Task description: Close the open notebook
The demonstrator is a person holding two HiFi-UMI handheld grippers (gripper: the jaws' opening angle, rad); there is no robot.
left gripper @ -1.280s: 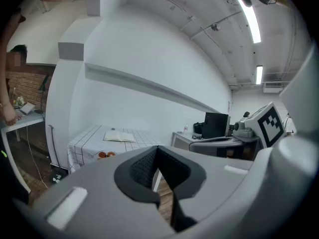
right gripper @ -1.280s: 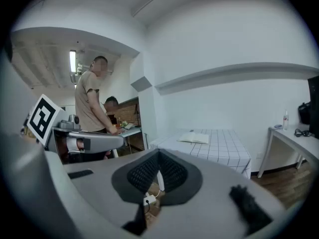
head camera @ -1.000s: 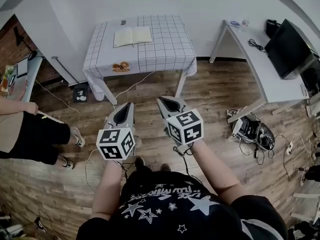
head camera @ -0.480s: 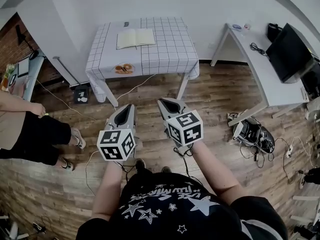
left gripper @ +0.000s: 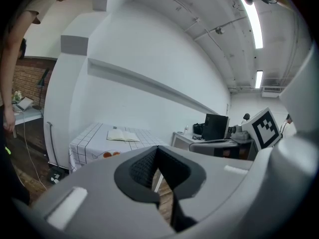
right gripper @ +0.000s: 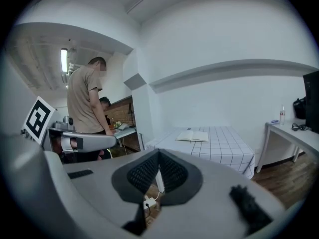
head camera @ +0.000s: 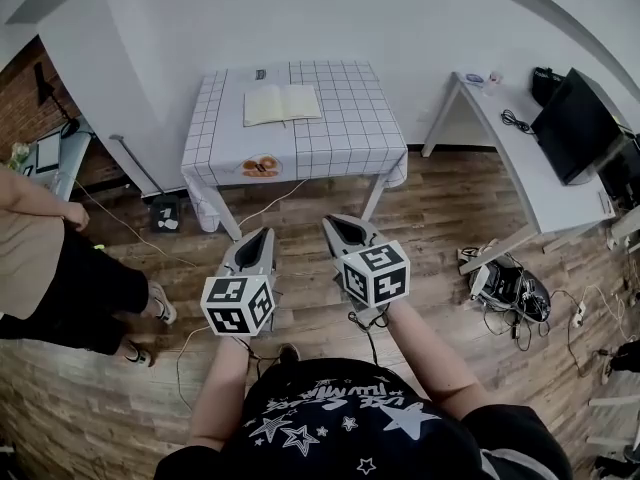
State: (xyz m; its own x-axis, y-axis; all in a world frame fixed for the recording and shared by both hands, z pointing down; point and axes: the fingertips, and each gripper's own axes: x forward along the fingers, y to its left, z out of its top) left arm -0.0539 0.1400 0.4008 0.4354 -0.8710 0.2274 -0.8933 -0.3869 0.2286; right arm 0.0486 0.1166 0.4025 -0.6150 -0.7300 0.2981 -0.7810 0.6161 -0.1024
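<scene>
Head view puts the open cream-paged notebook [head camera: 283, 104] flat on the far half of the square table with the white grid-check cloth [head camera: 345, 143], pages up, well ahead of you across the brown wood-plank floor [head camera: 440, 208]. You hold both tools low in front of your body, side by side, and they point toward that table. Your left gripper [head camera: 262, 234] has its jaws pressed together with nothing between them; the left gripper view shows the dark ribbed pads [left gripper: 144, 166] meeting at the tip. Your right gripper [head camera: 336, 224] is likewise closed and empty. In both gripper views the notebook lies beyond the jaw tips, well apart from them. A person in black shorts [head camera: 70, 278] stands at your left.
</scene>
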